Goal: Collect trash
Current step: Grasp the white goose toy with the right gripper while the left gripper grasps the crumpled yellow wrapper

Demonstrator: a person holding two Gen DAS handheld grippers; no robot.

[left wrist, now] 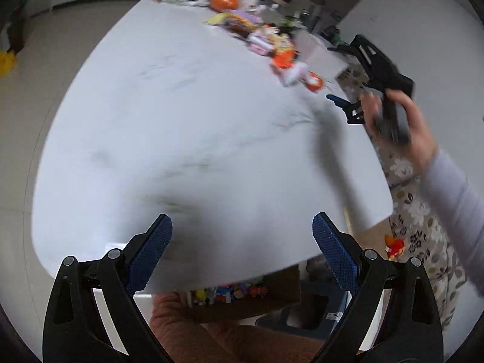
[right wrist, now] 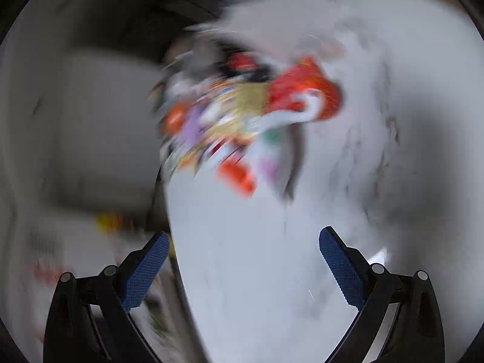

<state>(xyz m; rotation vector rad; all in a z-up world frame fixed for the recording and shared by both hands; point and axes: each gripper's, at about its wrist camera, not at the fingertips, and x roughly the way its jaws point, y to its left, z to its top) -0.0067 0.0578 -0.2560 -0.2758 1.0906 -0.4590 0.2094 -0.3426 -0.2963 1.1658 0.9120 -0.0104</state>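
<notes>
A heap of colourful wrappers (left wrist: 266,39) lies along the far edge of the white marble table (left wrist: 181,121), with an orange round item (left wrist: 224,1) behind it. My left gripper (left wrist: 242,220) hangs high over the near table edge, open, with nothing between its blue pads. At the right a hand (left wrist: 414,139) carries the right gripper, one blue finger (left wrist: 336,99) pointing at the heap. In the blurred right wrist view the right gripper (right wrist: 244,236) is open and empty above the table (right wrist: 257,257), and the wrapper heap (right wrist: 242,115) lies ahead of it.
A cardboard box (left wrist: 281,284) holding colourful wrappers stands under the near table edge. Floral fabric (left wrist: 417,211) hangs by the table's right side, with a red and yellow scrap (left wrist: 394,246) on the floor. Brown clothing (left wrist: 196,332) fills the bottom. Something yellow (left wrist: 6,62) lies on the floor at the left.
</notes>
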